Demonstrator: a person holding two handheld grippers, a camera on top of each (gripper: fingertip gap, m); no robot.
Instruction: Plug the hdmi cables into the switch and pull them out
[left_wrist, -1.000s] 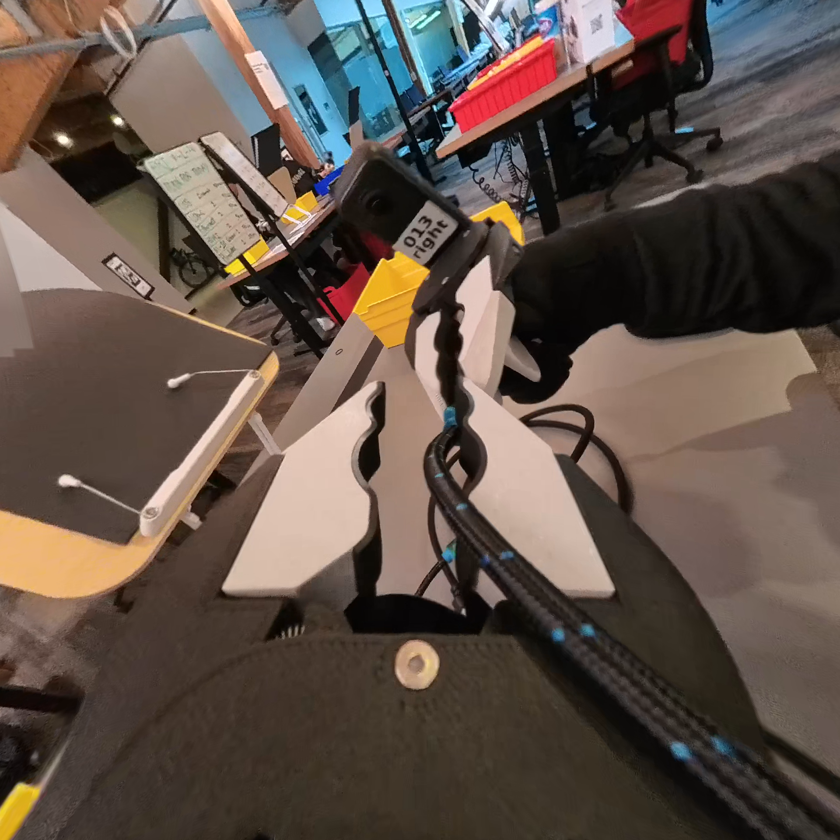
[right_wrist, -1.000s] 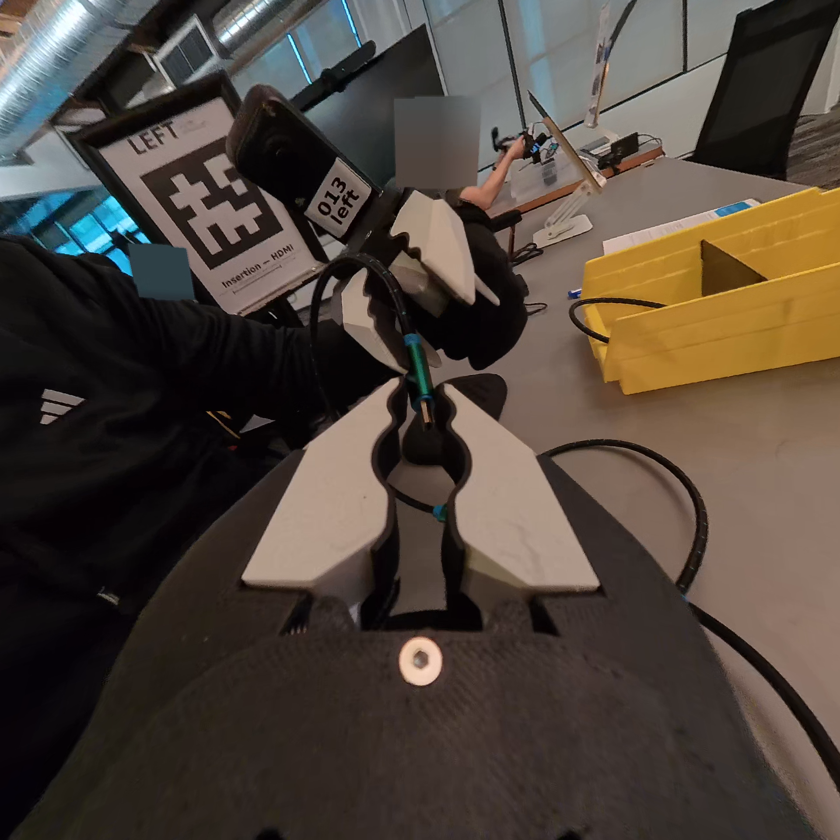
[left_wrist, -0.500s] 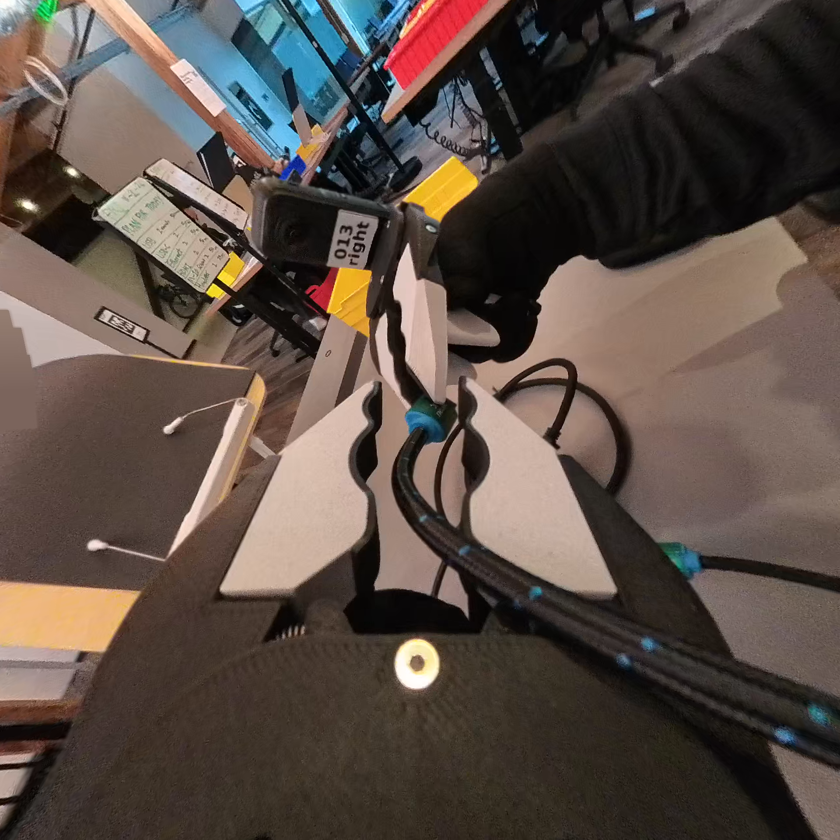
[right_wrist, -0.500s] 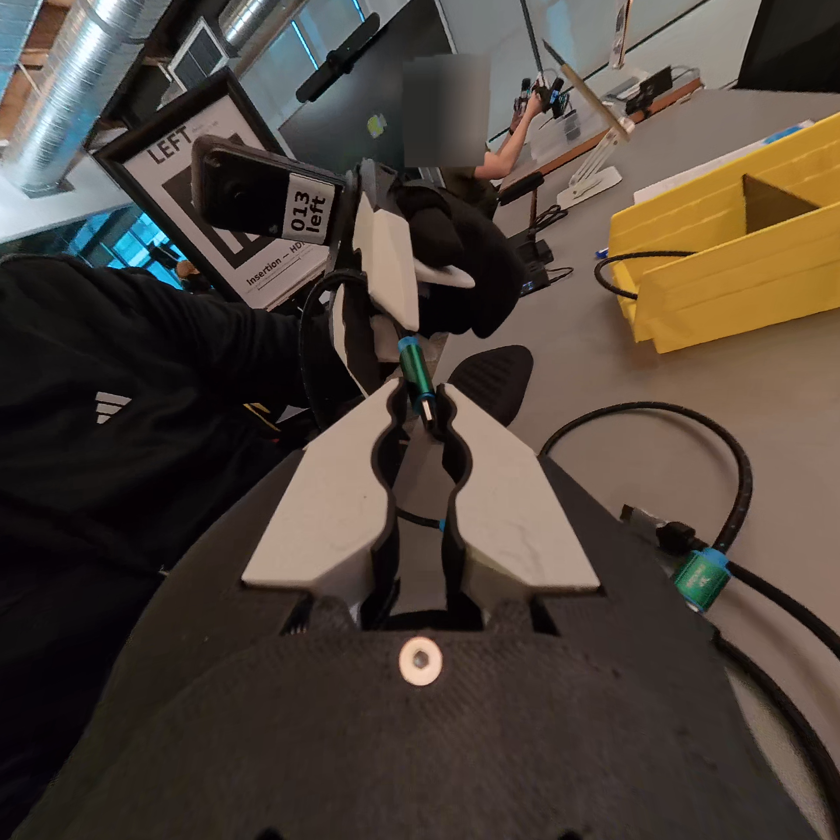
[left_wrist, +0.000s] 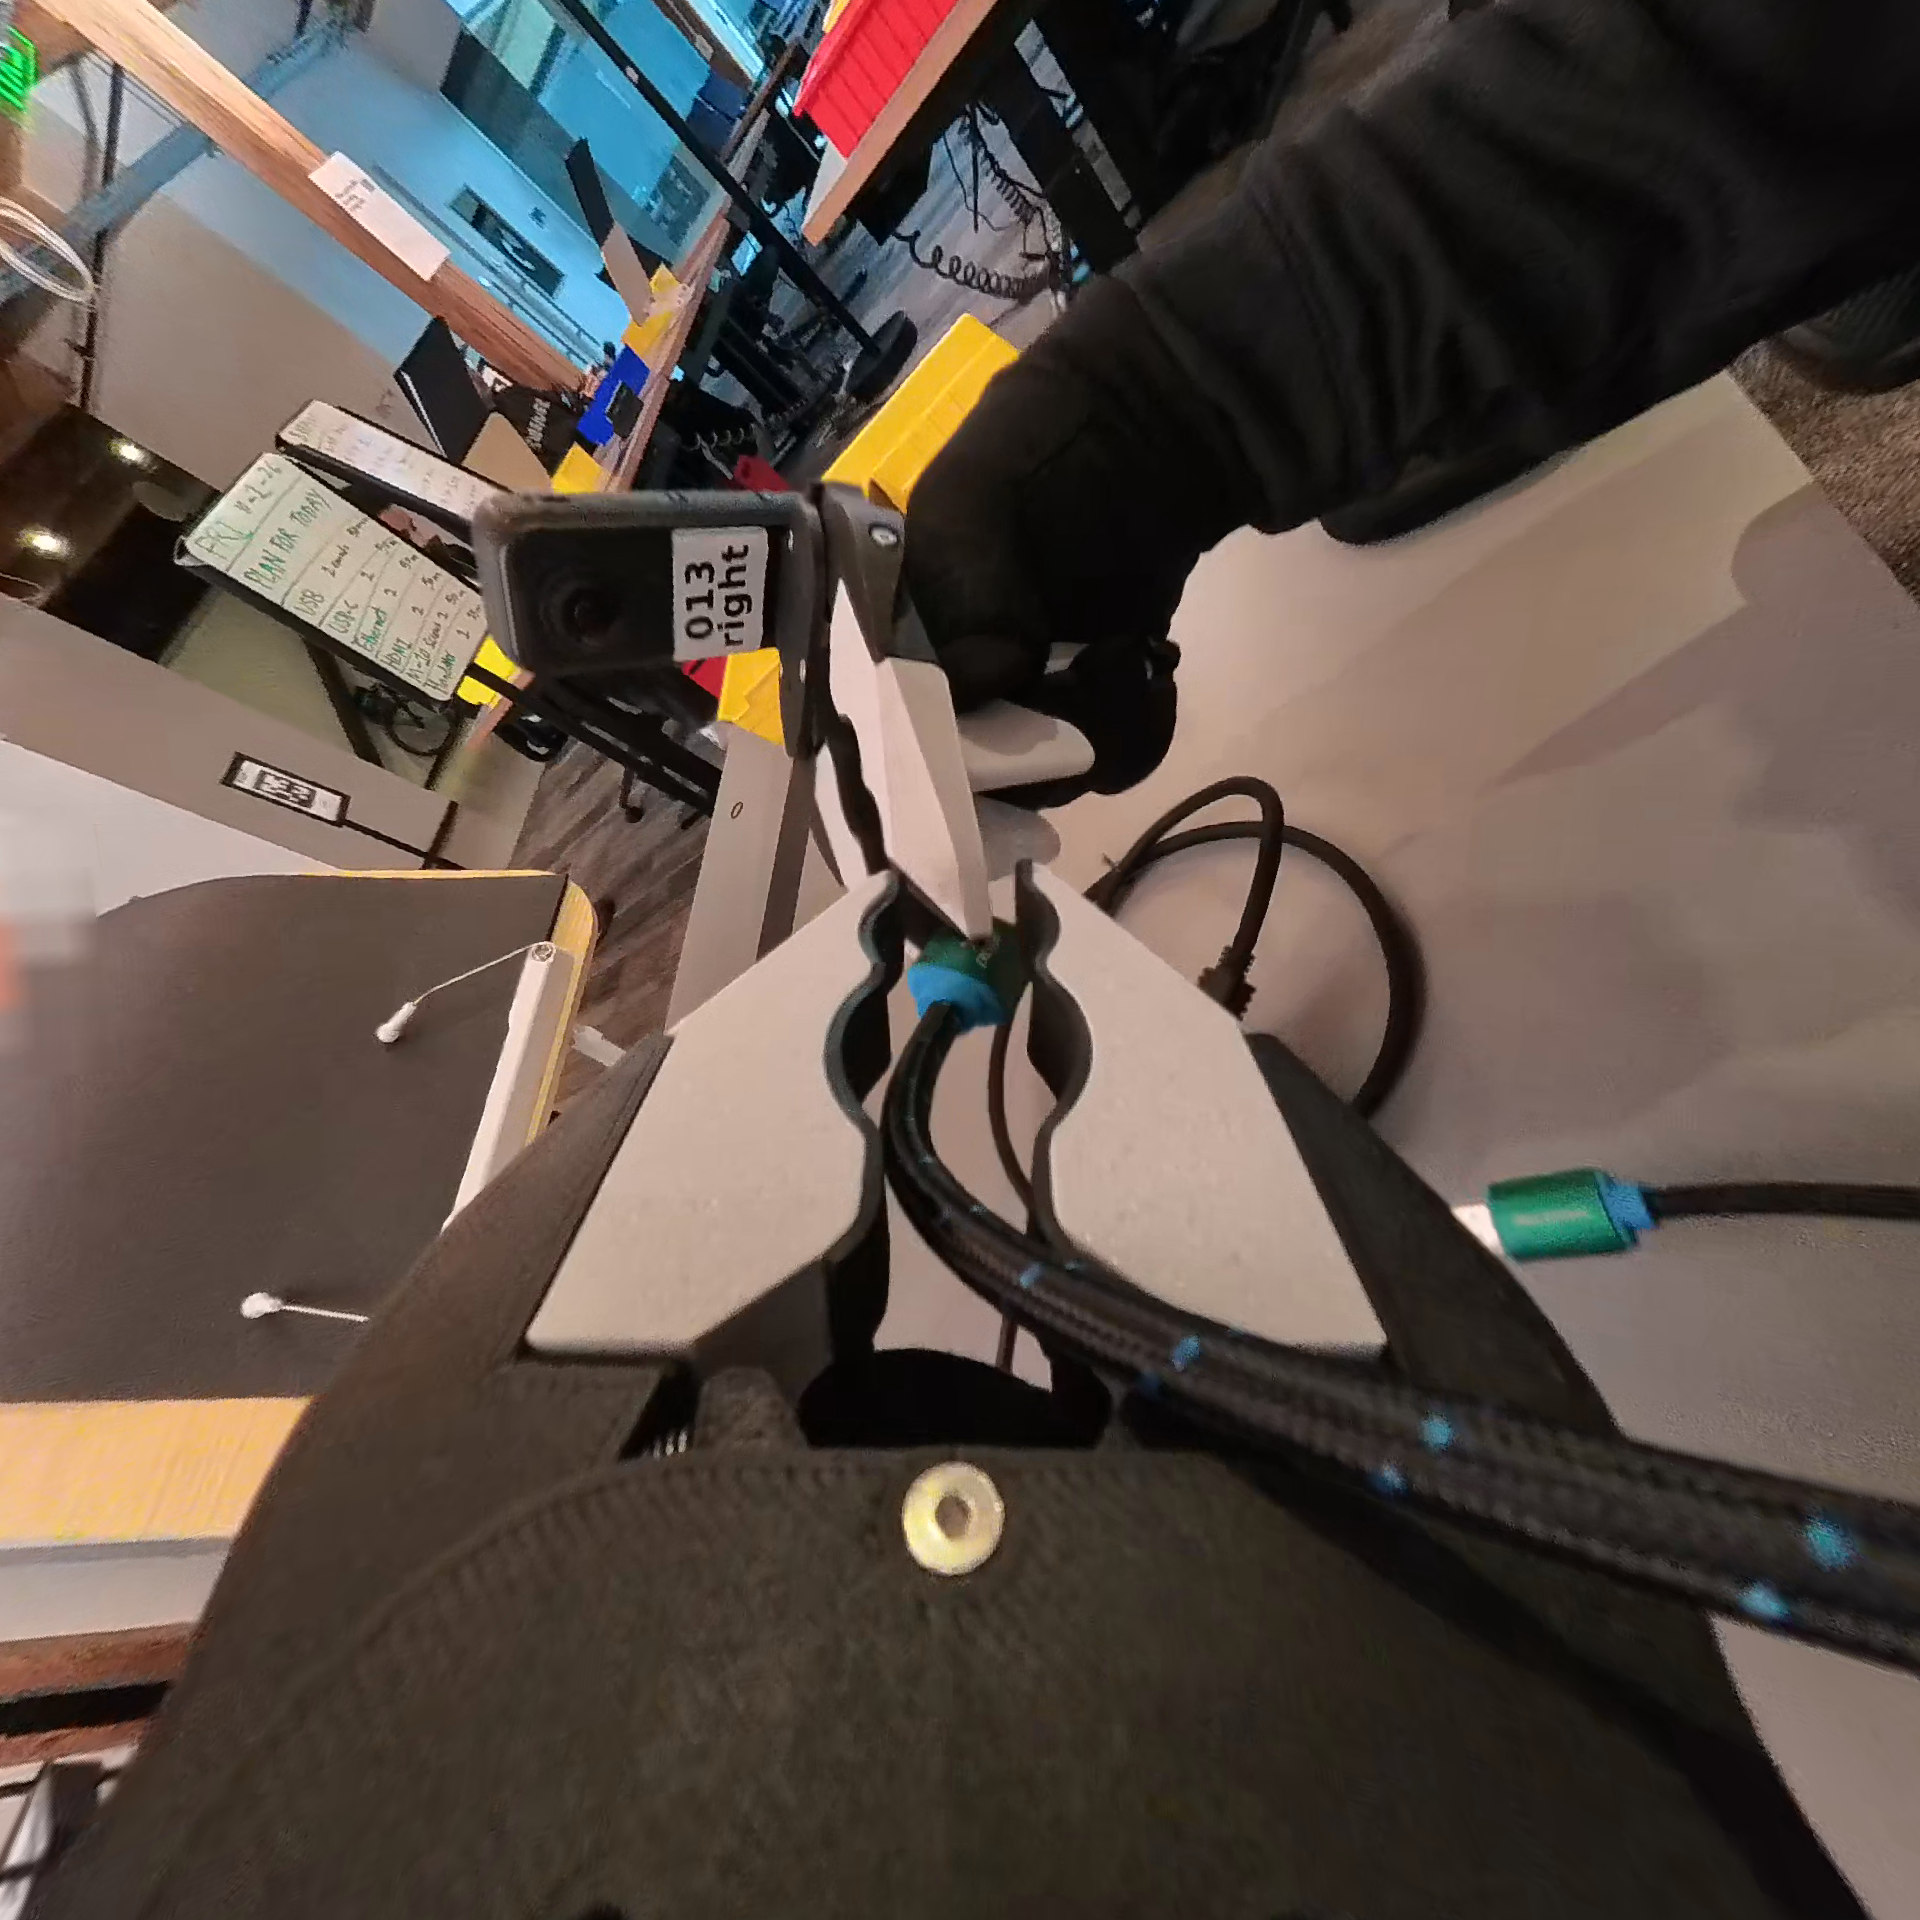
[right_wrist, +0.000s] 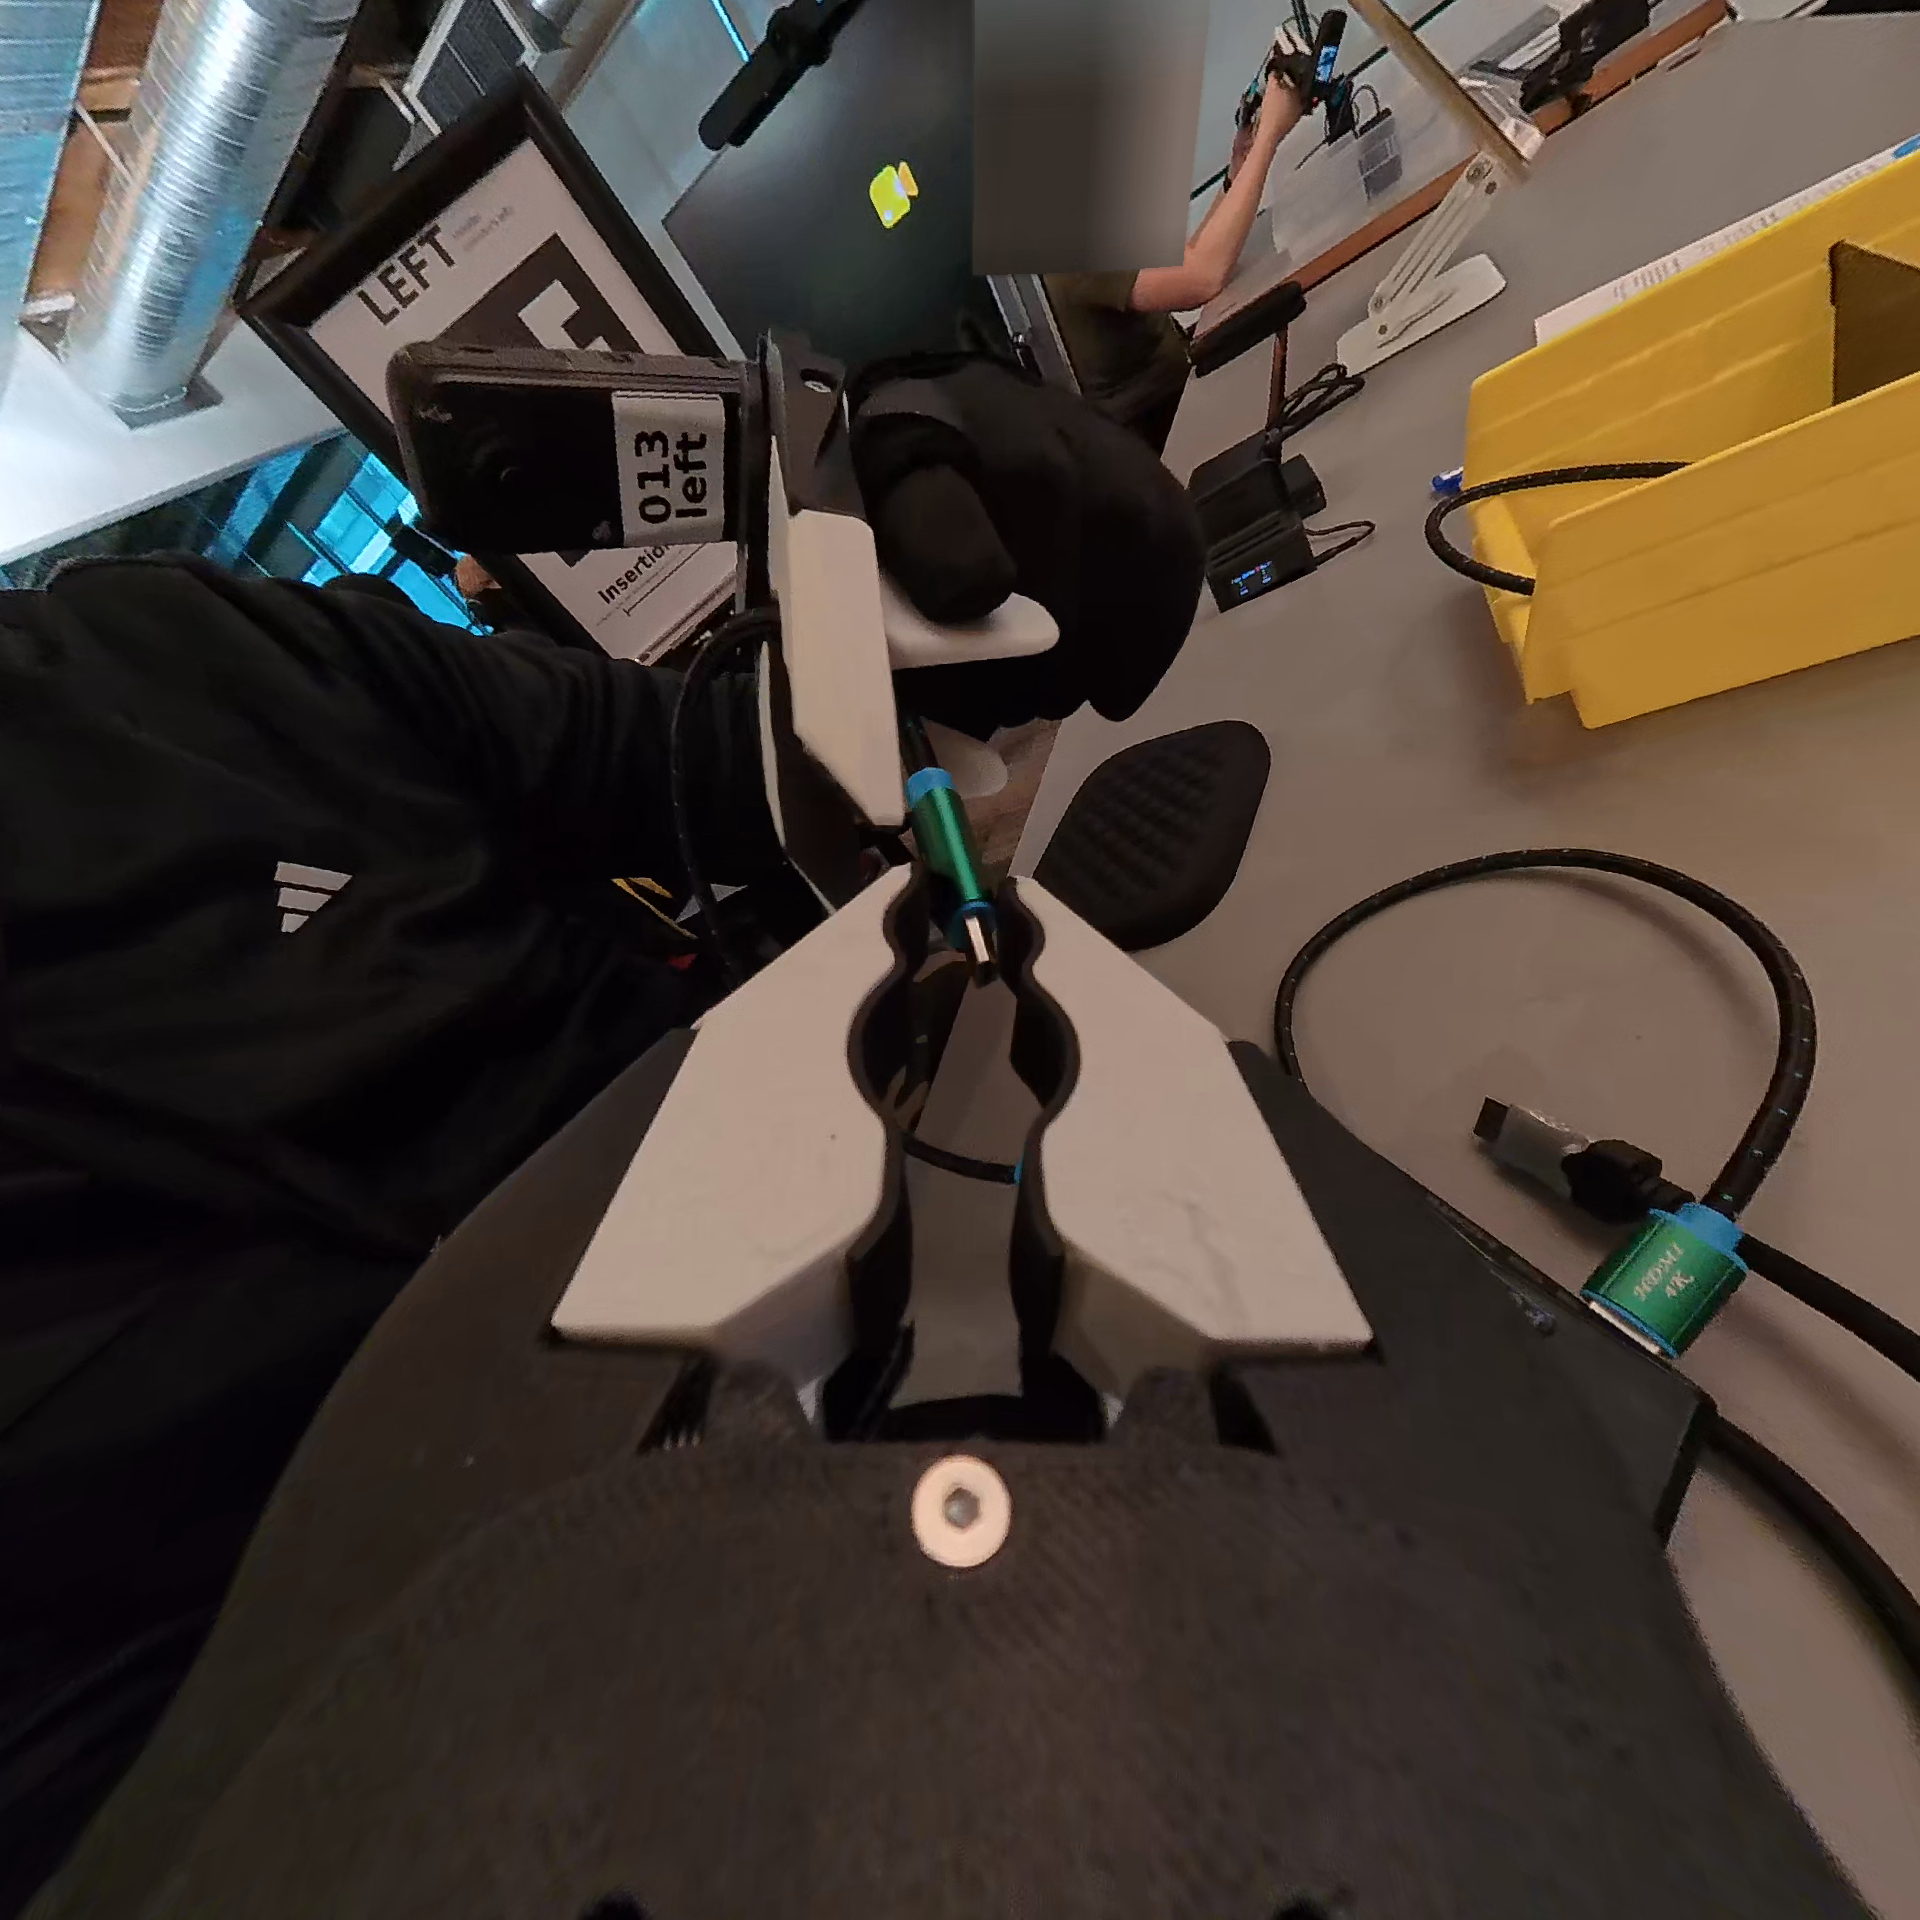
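Observation:
A green HDMI plug with a blue collar sits pinched between the fingertips of my left gripper, held above the grey table. Its black braided cable runs back through the jaws to the lower right. In the right wrist view the plug sticks out of the left gripper's fingers. Its metal tip lies between the parted tips of my right gripper, not clamped. A second green plug lies on the table; it also shows in the left wrist view. I cannot make out the switch.
A yellow bin stands at the back right with a cable hanging out. A small black box with a lit display sits behind. A thin black cable loop lies on the table. A dark board with a yellow edge is to the left.
Both grippers have rolled and tilted while staying tip to tip. The plug's metal end has stayed between the right fingertips. The second plug on the table has come into view.

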